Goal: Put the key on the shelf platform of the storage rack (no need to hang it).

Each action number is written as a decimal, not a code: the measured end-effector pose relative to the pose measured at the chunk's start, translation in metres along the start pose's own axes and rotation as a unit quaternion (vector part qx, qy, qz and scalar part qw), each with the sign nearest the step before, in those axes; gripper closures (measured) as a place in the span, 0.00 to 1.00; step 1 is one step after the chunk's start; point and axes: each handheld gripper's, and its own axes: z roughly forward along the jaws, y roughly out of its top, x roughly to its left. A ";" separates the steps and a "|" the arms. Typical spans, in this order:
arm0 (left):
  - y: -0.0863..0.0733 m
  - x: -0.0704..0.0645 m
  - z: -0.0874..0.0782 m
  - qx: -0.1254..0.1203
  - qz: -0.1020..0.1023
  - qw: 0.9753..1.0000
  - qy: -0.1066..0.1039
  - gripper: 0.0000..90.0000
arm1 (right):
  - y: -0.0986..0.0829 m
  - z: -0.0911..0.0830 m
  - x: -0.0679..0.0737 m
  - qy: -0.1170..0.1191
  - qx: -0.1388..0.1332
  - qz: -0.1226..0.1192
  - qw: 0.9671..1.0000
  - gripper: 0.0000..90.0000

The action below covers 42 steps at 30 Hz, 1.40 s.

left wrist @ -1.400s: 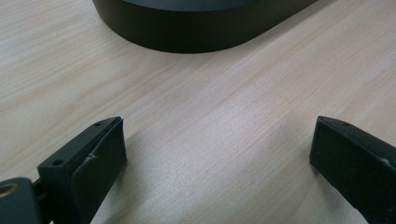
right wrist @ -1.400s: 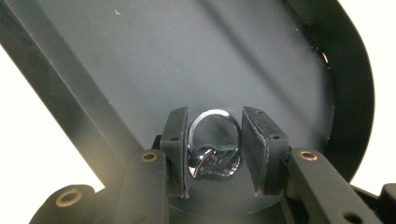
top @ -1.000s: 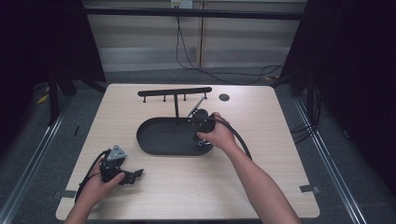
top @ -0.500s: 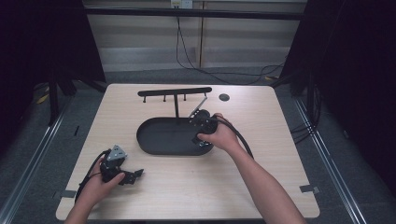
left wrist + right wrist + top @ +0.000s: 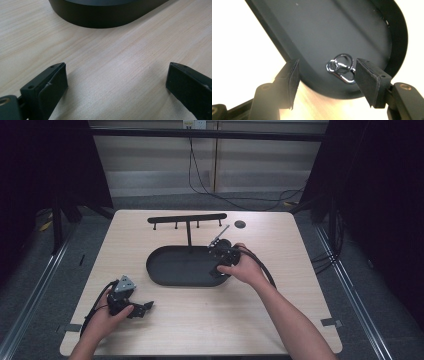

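A: Status on the right gripper [image 5: 325,75]?

B: Jaws spread, nothing gripped. It hangs over the 3 o'clock end of the black oval tray [image 5: 170,270], straddling the near rim. In the right gripper view the left jaw sits outside the tray wall and the right jaw inside it.

A: Target?

B: Small chrome ring clip [image 5: 341,68], a keyring with a snap hook by the look of it, lying flat on the tray floor near that curved end. It's just beside the right jaw's pad, possibly touching; can't tell.

A: So closing now would pinch the rim.

B: My read too. Shift the gripper toward the tray's centre so both pads clear the wall, centre the gap on the rings, drop until the pads nearly meet the floor, then close slowly. Flat, shiny metal will likely skate out; grip across the overlapping loops, not the thin hook end.

A: Left gripper [image 5: 134,308]?

B: Parked at 7 o'clock on the wooden table [image 5: 280,320], jaws wide apart, holding nothing, aimed at the tray's outer wall. Well clear.

A: Hanger?

B: T-shaped peg rack [image 5: 187,218] rises from the tray's 12 o'clock edge. Likely the destination; keep the lift clear of its post.
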 end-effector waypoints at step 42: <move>0.000 0.000 0.000 0.000 0.000 1.000 0.000 0.04 | -0.055 -0.028 0.004 0.003 -0.013 -0.006 1.000 0.37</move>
